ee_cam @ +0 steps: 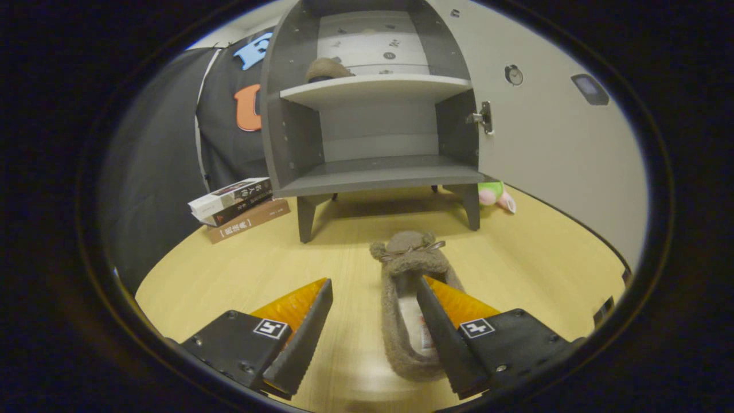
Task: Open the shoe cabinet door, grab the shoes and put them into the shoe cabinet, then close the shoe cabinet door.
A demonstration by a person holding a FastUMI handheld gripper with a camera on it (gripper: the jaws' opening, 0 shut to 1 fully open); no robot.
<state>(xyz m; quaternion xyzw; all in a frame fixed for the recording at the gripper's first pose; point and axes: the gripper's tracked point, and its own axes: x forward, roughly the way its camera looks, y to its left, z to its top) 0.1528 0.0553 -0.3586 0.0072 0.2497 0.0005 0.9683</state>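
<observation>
A brown furry slipper (408, 304) lies on the wooden table (241, 269), toe with its small bow pointing at the shoe cabinet (373, 103). My gripper (374, 287) is spread wide, holding nothing; one finger hangs over the slipper's opening, the other over bare table beside it. Just beyond the slipper the cabinet stands with its door (550, 132) swung open. A second slipper (328, 69) sits on the upper shelf. A stack of books (238, 206) lies beside one cabinet leg, a plush toy (496, 195) near the other.
</observation>
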